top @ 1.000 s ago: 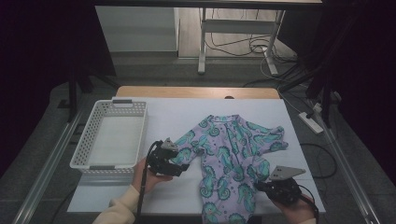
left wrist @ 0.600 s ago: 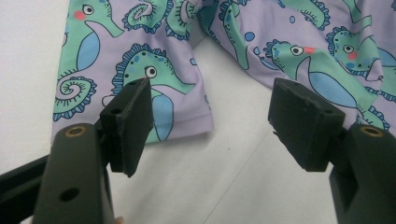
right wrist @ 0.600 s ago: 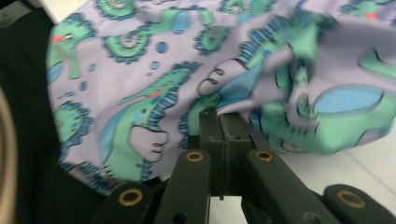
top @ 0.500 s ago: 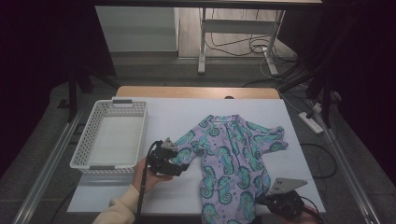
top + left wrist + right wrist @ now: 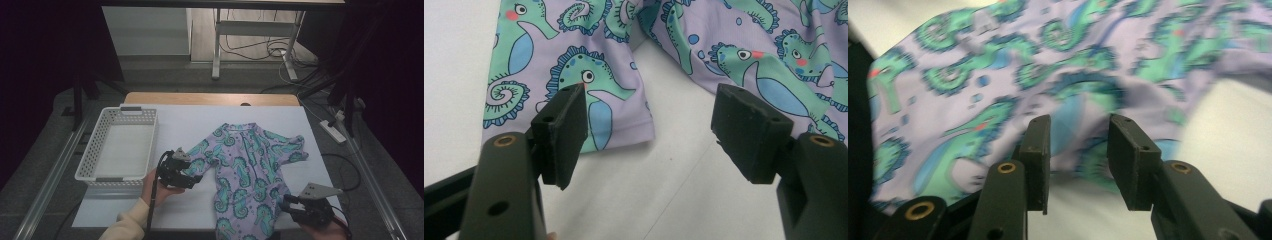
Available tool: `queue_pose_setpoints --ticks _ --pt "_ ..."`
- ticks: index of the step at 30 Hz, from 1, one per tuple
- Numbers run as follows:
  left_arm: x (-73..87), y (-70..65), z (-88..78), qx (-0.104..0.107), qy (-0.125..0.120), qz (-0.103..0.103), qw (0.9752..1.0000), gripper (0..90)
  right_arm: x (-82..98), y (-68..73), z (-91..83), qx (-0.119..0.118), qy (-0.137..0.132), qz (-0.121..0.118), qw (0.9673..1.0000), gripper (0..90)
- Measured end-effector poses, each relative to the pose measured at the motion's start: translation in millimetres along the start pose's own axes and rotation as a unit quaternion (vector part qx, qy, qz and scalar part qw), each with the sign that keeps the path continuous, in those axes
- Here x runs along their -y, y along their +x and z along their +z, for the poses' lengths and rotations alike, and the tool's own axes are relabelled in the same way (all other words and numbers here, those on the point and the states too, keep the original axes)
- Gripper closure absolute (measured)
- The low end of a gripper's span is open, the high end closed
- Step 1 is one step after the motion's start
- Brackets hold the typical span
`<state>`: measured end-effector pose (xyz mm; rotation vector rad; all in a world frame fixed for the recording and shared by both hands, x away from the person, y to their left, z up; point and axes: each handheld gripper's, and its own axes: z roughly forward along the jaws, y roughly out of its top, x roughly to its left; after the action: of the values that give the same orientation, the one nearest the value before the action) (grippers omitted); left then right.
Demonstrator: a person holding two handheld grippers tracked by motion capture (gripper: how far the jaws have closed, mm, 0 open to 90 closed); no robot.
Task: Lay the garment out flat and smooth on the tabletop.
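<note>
Spread flat at frame centre for folding: seahorse romper, left gripper fingers apart at its sleeve, right gripper fingers just opening off the hem.

A lab-like recording room: white-covered table, dark curtains, floor cables, power strip.

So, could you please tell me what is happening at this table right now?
A person is working on a seahorse-print baby romper lying flat on the white table. The left tongs hover open at its sleeve cuff. The right tongs, at the romper's lower edge, have just been opening, fabric lying between their jaws. A white basket stands alongside.
</note>
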<state>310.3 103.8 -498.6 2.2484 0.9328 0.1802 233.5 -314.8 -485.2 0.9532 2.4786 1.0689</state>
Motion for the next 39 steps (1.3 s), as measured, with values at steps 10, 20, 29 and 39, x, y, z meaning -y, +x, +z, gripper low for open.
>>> queue_pose_setpoints --ticks 10,20,29,39 --pt "-0.5 -0.6 1.9 0.001 0.002 0.001 1.0 31.1 -9.3 -43.4 3.4 0.068 -0.015 0.047 0.9964 56.3" --pt "0.7 1.2 1.7 0.0 0.002 -0.003 1.0 31.1 -30.2 -97.2 36.4 0.099 -0.01 0.093 0.9907 52.8" --pt "0.6 0.3 3.7 0.0 0.006 0.001 1.0 31.1 -35.8 -139.5 56.8 0.181 0.007 0.121 0.9759 47.3" --pt "1.4 -0.2 4.1 -0.001 0.006 0.001 1.0 31.0 -29.3 -166.3 71.4 0.175 0.057 0.144 0.9723 85.0"
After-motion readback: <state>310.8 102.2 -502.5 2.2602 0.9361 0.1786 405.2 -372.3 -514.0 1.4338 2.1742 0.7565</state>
